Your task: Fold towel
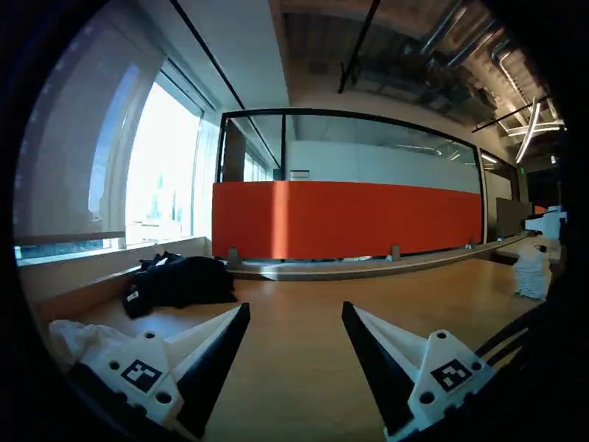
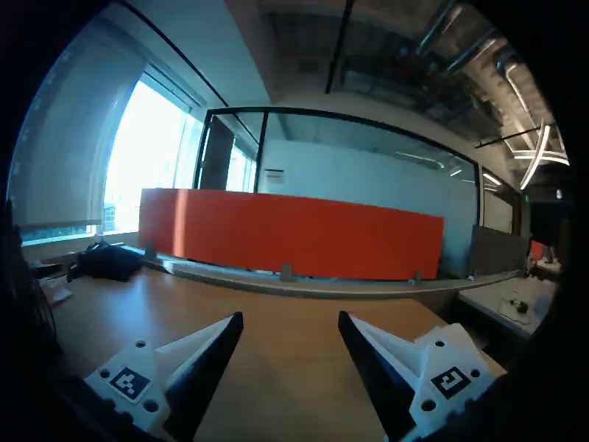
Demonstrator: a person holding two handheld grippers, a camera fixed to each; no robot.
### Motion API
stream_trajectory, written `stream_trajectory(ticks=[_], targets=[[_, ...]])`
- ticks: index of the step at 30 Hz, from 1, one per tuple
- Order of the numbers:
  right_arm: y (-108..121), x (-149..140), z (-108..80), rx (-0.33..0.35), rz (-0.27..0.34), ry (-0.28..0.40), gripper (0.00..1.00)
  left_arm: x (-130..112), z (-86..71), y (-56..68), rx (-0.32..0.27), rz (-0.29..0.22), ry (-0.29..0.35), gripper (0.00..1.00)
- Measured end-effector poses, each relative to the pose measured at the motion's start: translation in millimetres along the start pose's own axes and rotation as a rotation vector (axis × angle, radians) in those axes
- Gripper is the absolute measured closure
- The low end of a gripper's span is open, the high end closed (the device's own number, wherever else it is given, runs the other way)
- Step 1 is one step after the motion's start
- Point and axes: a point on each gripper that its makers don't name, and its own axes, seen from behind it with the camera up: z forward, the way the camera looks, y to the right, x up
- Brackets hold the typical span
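My left gripper (image 1: 296, 308) is open over the wooden table (image 1: 309, 339) with nothing between its fingers. A crumpled white cloth (image 1: 77, 339) lies at the near left, just beside its left finger. At the right edge of the left gripper view stands a white stack of folded towels (image 1: 533, 271). My right gripper (image 2: 290, 315) is open too, low over the wooden table (image 2: 294, 346), holding nothing.
A black bag (image 1: 173, 283) lies on the table at the left, near the window; it appears far left as the black bag (image 2: 109, 263) in the right gripper view. An orange divider panel (image 1: 346, 219) runs along the table's far edge. A second desk (image 2: 508, 302) stands right.
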Motion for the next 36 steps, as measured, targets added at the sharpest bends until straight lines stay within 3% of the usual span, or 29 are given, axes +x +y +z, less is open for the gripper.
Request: stream_trajectory(ticks=[9,21,36], targets=[[-3,-1,1.6,0.016,0.003,0.01,0.0,-12,2.4,-1.0,0.009,-0.02,-0.001,0.08],[2,-4,0.5,0.018,0.014,0.013,0.0,-20,4.6,4.4,-0.007,0.015,-0.024,0.07],[5,-5,3.9,0.017,0.002,0.028,0.0,-20,5.0,3.2,-0.008,0.016,-0.025,0.07]])
